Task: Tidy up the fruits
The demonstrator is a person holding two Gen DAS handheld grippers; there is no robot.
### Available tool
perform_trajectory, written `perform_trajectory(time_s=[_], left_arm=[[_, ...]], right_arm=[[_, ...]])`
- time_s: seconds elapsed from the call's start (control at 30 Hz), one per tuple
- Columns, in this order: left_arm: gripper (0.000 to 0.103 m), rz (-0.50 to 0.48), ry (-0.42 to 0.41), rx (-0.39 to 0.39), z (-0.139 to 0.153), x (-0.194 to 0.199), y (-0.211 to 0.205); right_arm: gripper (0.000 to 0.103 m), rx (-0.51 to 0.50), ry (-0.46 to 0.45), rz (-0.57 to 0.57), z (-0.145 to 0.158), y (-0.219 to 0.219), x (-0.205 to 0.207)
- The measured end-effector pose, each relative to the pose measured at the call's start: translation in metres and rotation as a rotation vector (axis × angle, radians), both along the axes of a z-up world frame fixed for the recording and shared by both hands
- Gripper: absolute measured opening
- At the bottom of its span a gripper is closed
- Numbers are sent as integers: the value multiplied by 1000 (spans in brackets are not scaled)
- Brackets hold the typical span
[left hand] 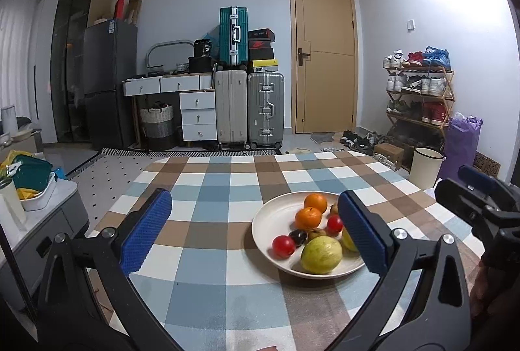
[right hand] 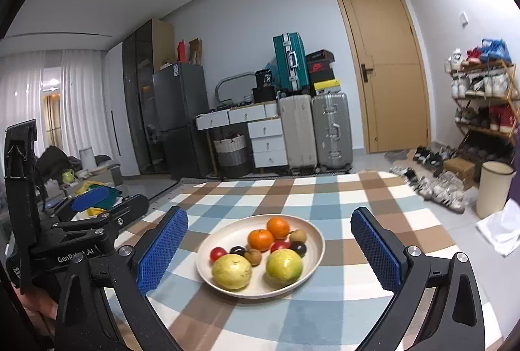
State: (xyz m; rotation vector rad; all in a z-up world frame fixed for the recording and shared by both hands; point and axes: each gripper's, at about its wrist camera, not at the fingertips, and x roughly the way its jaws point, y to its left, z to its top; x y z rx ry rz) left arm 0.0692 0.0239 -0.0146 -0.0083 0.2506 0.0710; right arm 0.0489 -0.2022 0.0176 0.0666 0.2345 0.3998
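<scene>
A cream plate (right hand: 312, 253) (left hand: 260, 224) stands on the checked tablecloth (right hand: 325, 191). It holds two oranges (right hand: 260, 239), two yellow-green fruits (right hand: 231, 271) (right hand: 284, 265), small red fruits (right hand: 218, 253) and dark plums (right hand: 298, 248). My right gripper (right hand: 269, 256) is open and empty, above the table with the plate between its fingers. My left gripper (left hand: 255, 232) is open and empty, left of the plate; its right finger (left hand: 360, 234) hides part of the plate. The right gripper shows in the left wrist view (left hand: 481, 198), the left gripper in the right wrist view (right hand: 94, 211).
Beyond the table's far edge are suitcases (left hand: 250, 107), white drawers (left hand: 198, 117), a fridge (left hand: 107, 84) and a door (left hand: 325, 52). A shoe rack (left hand: 419, 91) and a cream bin (left hand: 425, 167) stand at the right. A side cabinet with containers (left hand: 32, 188) stands at the left.
</scene>
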Motion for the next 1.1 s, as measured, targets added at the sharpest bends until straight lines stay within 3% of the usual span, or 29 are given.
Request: perform_trajectory(time_s=[0.23,0.43,0.5,0.57,0.67,1.1], left_arm=[[102,13,-27,-24,-23,7,14],[102,16,-3,-35,-37,17,21],[102,11,45,-31,-44,27,21],[102,10,94,-20,-47,39,18],[102,-5,48,-9,-46,36,14],[102,-17,61,-9,-47,43,14]], right_arm=[[102,-82,-40,-22,-18,13,-2],[102,-137,52,-25,-27,25,19],[102,-155,68,-43,-30,27,22],[102,-152,43,-32,-30,27,18],[102,-152,56,-31,-32,25,21],[102,-153,55,-28,-31,26,19]])
